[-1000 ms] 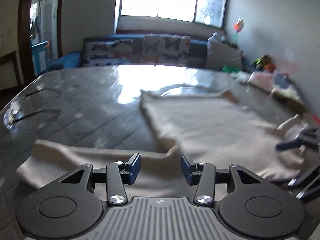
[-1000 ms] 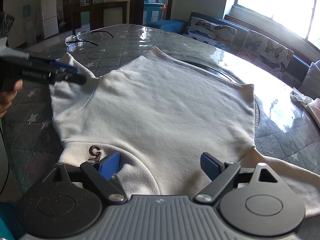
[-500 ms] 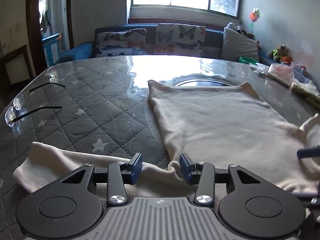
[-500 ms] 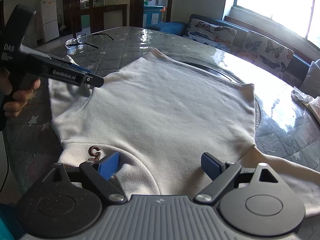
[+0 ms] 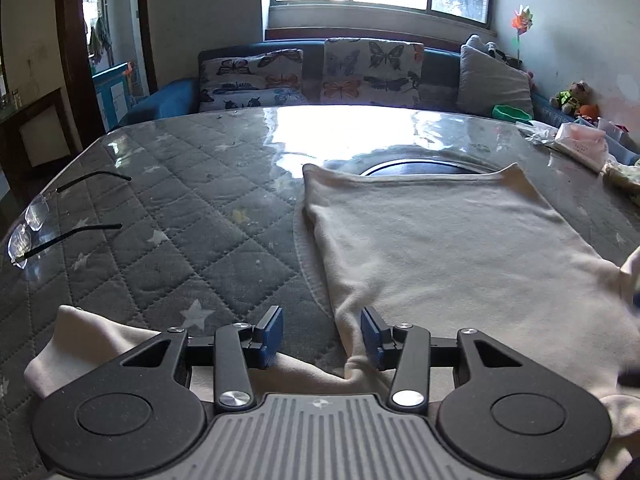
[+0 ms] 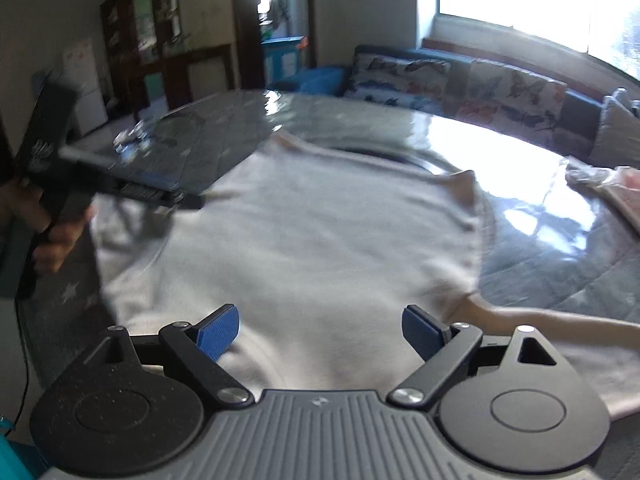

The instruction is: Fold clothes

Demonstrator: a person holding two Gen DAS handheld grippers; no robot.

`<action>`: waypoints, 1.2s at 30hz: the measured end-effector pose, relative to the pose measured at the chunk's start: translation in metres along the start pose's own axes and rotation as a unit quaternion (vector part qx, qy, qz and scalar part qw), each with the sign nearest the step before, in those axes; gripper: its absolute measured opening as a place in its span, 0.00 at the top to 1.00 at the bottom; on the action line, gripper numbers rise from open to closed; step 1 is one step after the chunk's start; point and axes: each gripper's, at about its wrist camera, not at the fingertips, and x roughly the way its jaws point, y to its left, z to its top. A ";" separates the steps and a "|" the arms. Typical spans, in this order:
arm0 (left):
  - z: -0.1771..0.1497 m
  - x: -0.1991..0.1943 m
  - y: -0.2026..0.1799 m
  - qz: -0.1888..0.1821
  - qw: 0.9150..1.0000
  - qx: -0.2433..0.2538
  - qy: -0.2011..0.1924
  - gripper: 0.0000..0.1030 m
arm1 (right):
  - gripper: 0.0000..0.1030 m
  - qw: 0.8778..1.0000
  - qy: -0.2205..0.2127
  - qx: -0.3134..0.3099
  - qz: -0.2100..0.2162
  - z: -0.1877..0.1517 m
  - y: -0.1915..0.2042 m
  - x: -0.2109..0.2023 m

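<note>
the left gripper sits low with its jaws parted and empty, straddling the spot where the sleeve meets the body of the cream sweatshirt, probably lined up to pinch that sleeve for an inward fold. the garment lies flat on the quilted tabletop so its edges can be reached. beyond it, eyeglasses rest near the left edge, well apart from the cloth. the right gripper hovers wide and empty above the sweatshirt. only the right view shows the bare hand carrying the left gripper and the other sleeve; it is blurred.
</note>
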 end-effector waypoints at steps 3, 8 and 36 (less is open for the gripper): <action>0.001 -0.008 -0.007 -0.004 1.000 0.007 -0.008 0.55 | 0.16 0.999 -0.007 0.042 -0.012 0.005 -0.028 0.000; 0.004 -0.020 -0.024 -0.021 0.999 0.024 -0.019 0.55 | 0.23 0.996 0.003 0.091 -0.019 0.003 -0.059 0.013; -0.022 -0.039 -0.145 -0.172 0.972 0.159 -0.016 0.46 | 0.25 0.981 -0.009 0.135 -0.140 -0.049 -0.132 -0.054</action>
